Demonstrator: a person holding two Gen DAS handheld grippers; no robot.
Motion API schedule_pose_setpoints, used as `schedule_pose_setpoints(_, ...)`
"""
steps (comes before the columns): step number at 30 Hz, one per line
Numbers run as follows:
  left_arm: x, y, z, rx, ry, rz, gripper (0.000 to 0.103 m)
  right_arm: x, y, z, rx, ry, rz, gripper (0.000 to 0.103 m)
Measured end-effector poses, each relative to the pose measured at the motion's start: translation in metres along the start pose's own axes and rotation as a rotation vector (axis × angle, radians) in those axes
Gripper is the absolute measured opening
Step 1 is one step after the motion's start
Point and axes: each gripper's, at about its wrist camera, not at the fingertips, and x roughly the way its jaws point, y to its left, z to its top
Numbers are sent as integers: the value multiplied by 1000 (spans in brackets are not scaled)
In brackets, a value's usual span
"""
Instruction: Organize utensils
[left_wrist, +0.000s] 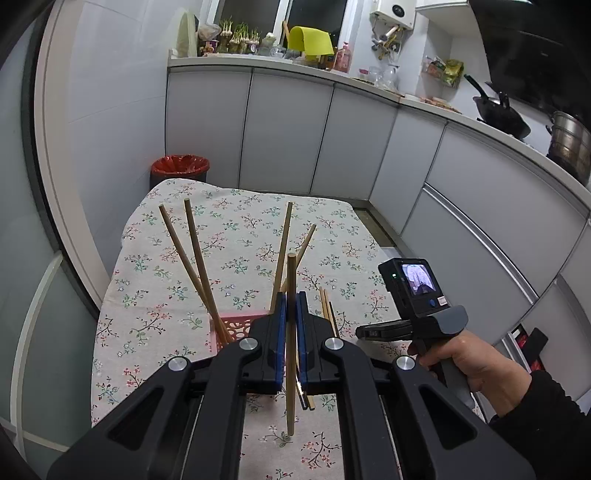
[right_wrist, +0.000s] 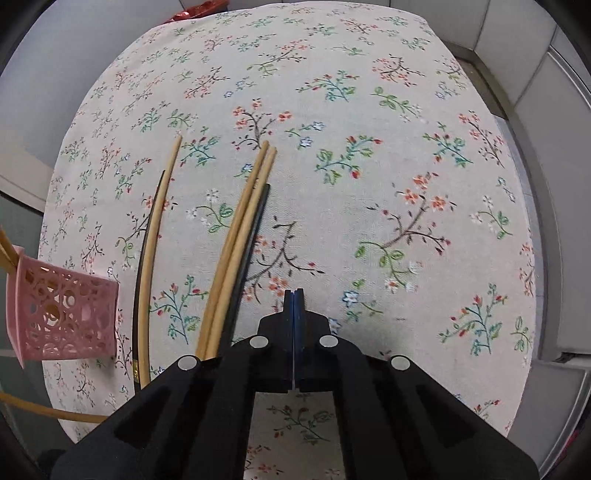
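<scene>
My left gripper (left_wrist: 291, 299) is shut on a wooden chopstick (left_wrist: 291, 398), held upright just in front of the pink perforated basket (left_wrist: 236, 326). Several wooden chopsticks (left_wrist: 192, 258) stand in that basket, leaning outward. More chopsticks (left_wrist: 327, 310) lie on the cloth to the right of it. In the right wrist view my right gripper (right_wrist: 294, 295) is shut and empty above the cloth. A bundle of wooden and black chopsticks (right_wrist: 240, 243) lies left of it, another pair (right_wrist: 151, 258) further left, then the pink basket (right_wrist: 62, 317).
The table wears a floral cloth (left_wrist: 229, 236). A red-lined bin (left_wrist: 180, 168) stands behind its far left corner. Grey kitchen cabinets (left_wrist: 288, 133) run along the back and right, with a wok (left_wrist: 502, 114) and a steel pot (left_wrist: 569, 144) on the counter.
</scene>
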Motion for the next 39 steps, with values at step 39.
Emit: schedule_pose_setpoints(39,5,15,4,-47,12,4,5,27,23,55,48,-100,137,5)
